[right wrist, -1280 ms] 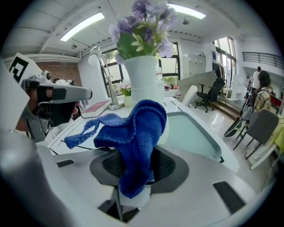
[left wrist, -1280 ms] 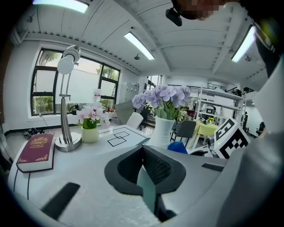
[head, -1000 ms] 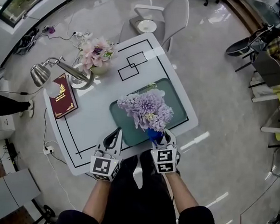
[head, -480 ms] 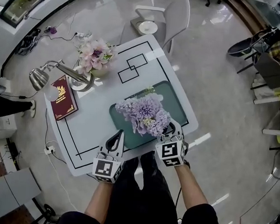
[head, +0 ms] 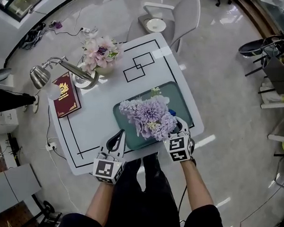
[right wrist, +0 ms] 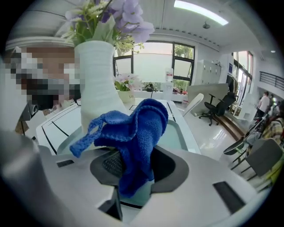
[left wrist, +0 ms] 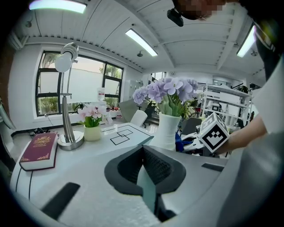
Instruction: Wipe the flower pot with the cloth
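A white flower pot [right wrist: 96, 84] with purple flowers [head: 149, 117] stands on a green mat [head: 183, 100] on the white table. In the head view the blooms hide the pot. My right gripper [right wrist: 133, 165] is shut on a blue cloth [right wrist: 135, 128], and the cloth hangs close against the pot's lower right side. In the head view the right gripper [head: 176, 124] sits at the flowers' right edge. My left gripper [head: 116, 136] hovers over the table's near edge, left of the pot [left wrist: 166, 131], shut with nothing in it [left wrist: 144, 165].
A silver desk lamp [head: 43, 74] and a dark red book [head: 64, 101] sit at the table's left. A small pot of pink flowers [head: 100, 53] stands at the far left corner. A white chair [head: 178, 16] with a plate [head: 154, 25] stands beyond the table.
My right gripper has swung with the cloth from the pot's near side round to its right side. The left gripper has stayed about where it was.
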